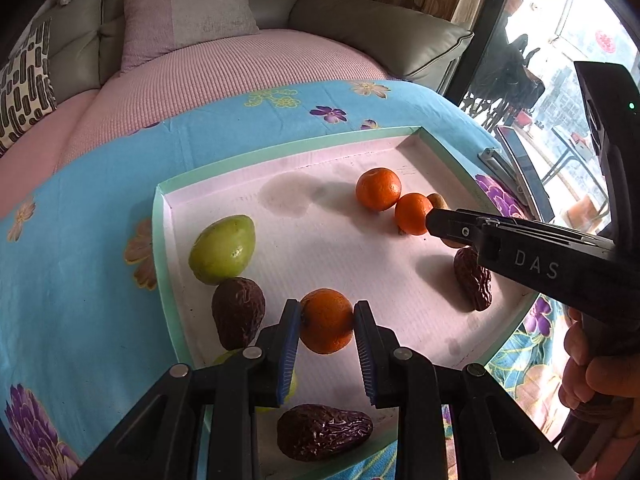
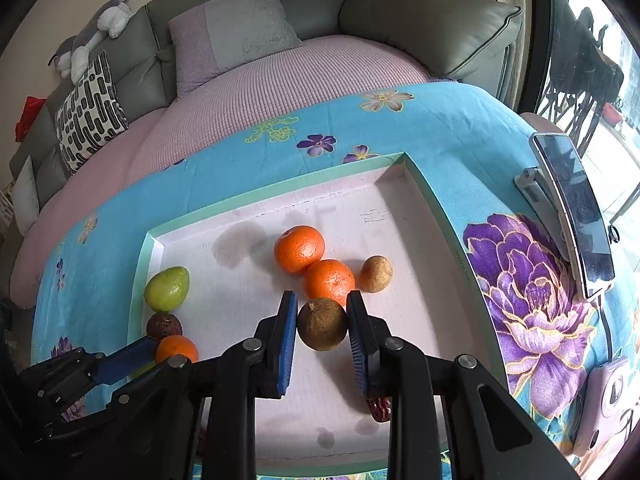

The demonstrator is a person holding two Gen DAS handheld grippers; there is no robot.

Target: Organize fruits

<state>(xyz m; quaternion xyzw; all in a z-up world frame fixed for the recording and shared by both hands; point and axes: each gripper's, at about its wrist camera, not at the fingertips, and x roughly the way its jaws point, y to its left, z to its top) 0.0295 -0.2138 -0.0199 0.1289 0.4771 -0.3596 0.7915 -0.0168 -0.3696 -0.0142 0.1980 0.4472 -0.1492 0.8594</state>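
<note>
A shallow white tray with a pale green rim (image 1: 158, 240) (image 2: 280, 190) lies on a blue flowered cloth. My left gripper (image 1: 326, 308) is shut on a tangerine (image 1: 326, 330) just above the tray's near left part, beside a dark wrinkled fruit (image 1: 238, 312) and a green fruit (image 1: 222, 250). My right gripper (image 2: 321, 307) is shut on a round brown fruit (image 2: 322, 326) over the tray's middle, right behind two tangerines (image 2: 299, 249) (image 2: 329, 282) that touch each other. A tan fruit (image 2: 375, 274) sits to their right.
More dark wrinkled fruits lie at the tray's near edge (image 1: 324, 432) and right side (image 1: 472, 278). A phone on a stand (image 2: 576, 216) is right of the tray. A sofa with cushions (image 2: 236, 28) lies behind. A hand (image 1: 592, 364) grips the right tool.
</note>
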